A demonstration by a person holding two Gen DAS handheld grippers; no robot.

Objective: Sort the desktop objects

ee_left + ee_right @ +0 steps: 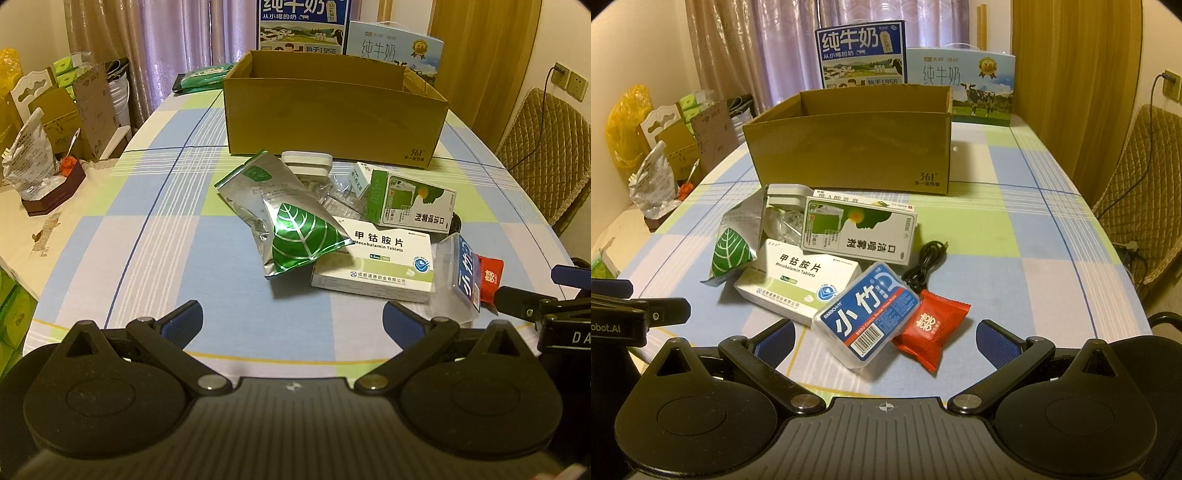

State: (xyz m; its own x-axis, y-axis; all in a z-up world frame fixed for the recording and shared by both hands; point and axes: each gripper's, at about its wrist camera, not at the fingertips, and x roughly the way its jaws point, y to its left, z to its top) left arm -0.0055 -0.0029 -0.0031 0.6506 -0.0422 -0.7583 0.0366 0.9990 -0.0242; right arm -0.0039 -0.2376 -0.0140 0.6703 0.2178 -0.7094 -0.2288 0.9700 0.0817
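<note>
— Where does everything sit relative to the cardboard box [849,147]?

— The whole pile lies on the checked tablecloth [1015,258] just in front of it: a silver-green leaf pouch [291,229], the white Mecobalamin tablet box [798,284], a green-and-white spray carton [860,232], a blue floss-pick case [868,317], a red candy packet [934,328], and a black cable [927,266].

— And the claws?

— The left gripper [291,321] is spread wide, empty, short of the pile. The right gripper [886,332] is likewise released; the floss-pick case and candy packet lie between its fingers, untouched.
</note>
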